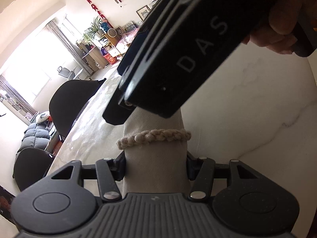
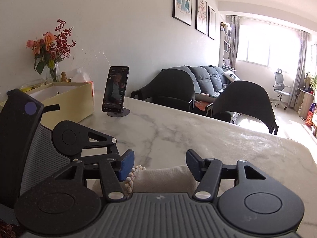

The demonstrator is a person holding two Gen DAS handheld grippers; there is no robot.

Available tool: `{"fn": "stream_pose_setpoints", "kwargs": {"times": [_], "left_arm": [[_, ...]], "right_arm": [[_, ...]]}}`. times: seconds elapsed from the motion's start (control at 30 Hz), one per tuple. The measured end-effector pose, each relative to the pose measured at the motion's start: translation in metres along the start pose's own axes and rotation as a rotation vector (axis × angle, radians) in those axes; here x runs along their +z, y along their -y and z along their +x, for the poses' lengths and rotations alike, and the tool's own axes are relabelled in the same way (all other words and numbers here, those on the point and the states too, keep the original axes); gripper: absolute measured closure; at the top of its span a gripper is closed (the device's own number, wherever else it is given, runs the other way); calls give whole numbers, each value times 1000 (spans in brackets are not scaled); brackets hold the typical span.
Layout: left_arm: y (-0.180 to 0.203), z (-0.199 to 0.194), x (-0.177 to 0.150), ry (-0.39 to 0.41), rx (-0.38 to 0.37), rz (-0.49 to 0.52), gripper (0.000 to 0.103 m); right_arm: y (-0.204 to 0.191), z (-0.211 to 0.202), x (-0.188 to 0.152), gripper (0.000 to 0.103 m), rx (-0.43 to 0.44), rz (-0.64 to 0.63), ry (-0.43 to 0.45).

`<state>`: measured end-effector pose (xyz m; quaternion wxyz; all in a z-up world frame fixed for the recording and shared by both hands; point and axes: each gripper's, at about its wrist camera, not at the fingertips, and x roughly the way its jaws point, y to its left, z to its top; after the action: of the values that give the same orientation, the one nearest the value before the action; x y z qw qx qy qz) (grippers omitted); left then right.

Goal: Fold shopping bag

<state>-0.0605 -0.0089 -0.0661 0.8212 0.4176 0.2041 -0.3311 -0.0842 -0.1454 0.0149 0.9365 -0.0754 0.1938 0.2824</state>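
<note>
1. Shopping bag point(image 1: 156, 158): beige cloth, folded or rolled into a narrow bundle, lying on the white marbled desk point(image 1: 247, 119). A braided cord handle point(image 1: 153, 137) crosses the bundle.
2. Left gripper point(image 1: 156, 166): jaws about half open, one pad against each side of the bundle, clamping it just below the cord.
3. Right gripper point(image 2: 159, 163): jaws stand apart at a middling width. The blue pads point(image 2: 125, 164) sit above the bundle's end and press on nothing; the bag shows below and between them, cord knots beside the left pad.
4. Left wrist view: the right gripper's black body, lettered "DAS", hangs over the far end of the bundle, with a hand point(image 1: 281, 23) around its grip at upper right.
5. Right wrist view: the left gripper's body is at the left edge.
6. Also on the desk: a phone point(image 2: 116, 89) upright on a round stand with its screen lit, a pale yellow box point(image 2: 65, 101), and a vase of flowers point(image 2: 49, 49) behind it.
7. Beyond the desk: two dark chairs point(image 2: 247, 103), a grey sofa point(image 2: 210, 75).
</note>
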Motion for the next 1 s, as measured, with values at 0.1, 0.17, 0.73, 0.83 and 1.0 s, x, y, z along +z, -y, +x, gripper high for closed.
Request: {"fn": "stream_pose_setpoints", "kwargs": {"times": [0.1, 0.17, 0.73, 0.83, 1.0], "left_arm": [[-2, 3, -2, 2, 2, 3, 47], [-3, 6, -3, 5, 4, 8, 47], [-19, 25, -12, 42, -38, -70, 49], [-34, 29, -15, 42, -79, -174, 49], [-47, 30, 0, 59, -156, -364, 49]], "right_arm": [[-5, 8, -2, 41, 14, -31, -32], [-6, 11, -3, 41, 26, -34, -43], [16, 21, -13, 51, 33, 113, -70], [29, 10, -14, 35, 62, 224, -11], [55, -6, -16, 23, 89, 379, 65]]}}
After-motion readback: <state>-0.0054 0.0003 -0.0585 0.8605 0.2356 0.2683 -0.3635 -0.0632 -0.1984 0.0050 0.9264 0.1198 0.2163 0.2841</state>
